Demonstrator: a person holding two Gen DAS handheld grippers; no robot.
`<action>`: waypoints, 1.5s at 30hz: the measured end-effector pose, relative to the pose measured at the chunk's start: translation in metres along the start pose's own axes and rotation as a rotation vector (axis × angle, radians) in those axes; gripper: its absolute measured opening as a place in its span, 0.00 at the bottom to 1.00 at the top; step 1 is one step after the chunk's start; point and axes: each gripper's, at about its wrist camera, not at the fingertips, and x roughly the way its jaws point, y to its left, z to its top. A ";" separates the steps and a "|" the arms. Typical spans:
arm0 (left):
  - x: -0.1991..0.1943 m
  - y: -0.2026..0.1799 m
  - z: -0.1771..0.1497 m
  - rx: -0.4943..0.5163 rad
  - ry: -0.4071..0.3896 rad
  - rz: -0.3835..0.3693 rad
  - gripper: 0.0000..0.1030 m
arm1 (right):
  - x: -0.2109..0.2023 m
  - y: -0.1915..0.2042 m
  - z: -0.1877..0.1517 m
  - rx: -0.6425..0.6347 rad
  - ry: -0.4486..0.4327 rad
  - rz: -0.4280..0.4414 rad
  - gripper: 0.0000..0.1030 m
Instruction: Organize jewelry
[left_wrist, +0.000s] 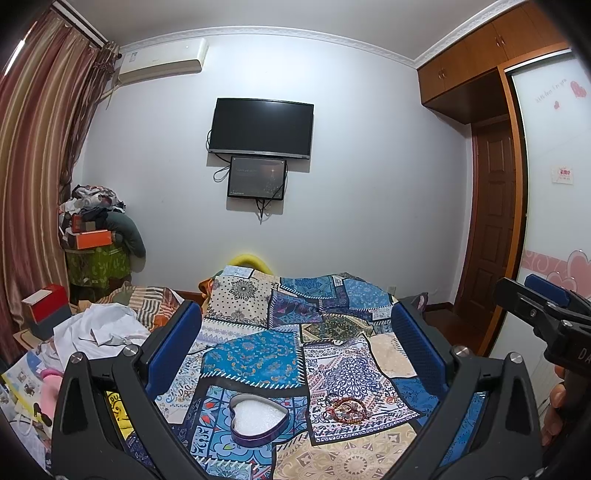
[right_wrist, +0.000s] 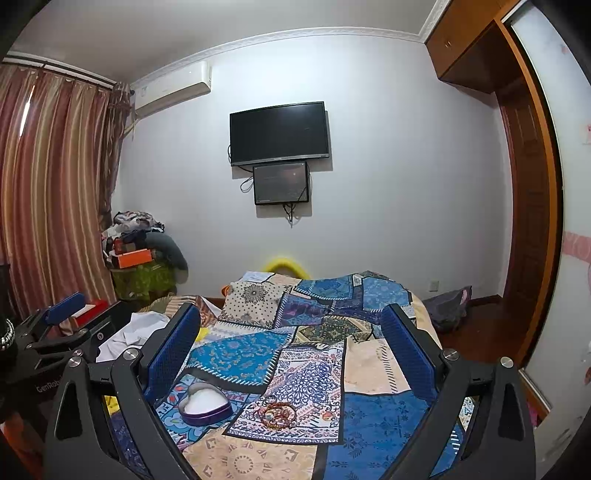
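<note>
A: Where's the jewelry?
B: A beaded bracelet pile lies on the patchwork quilt, just right of the heart-shaped tin.
A: Grippers?
B: Left gripper and right gripper both gape, holding nothing. White cloth is bunched at the left.

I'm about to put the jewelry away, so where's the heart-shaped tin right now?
The heart-shaped tin lies open on the patchwork bedspread, low in both wrist views, just left of the bracelets.
</note>
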 end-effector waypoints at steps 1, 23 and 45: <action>0.000 0.000 0.000 0.000 0.000 0.000 1.00 | 0.000 0.000 0.000 -0.001 0.000 0.000 0.94; 0.004 -0.006 0.000 -0.005 0.015 0.007 1.00 | 0.006 -0.001 -0.005 0.000 0.016 0.003 0.95; 0.122 -0.022 -0.080 0.025 0.420 -0.048 0.99 | 0.083 -0.066 -0.071 0.023 0.353 -0.146 0.95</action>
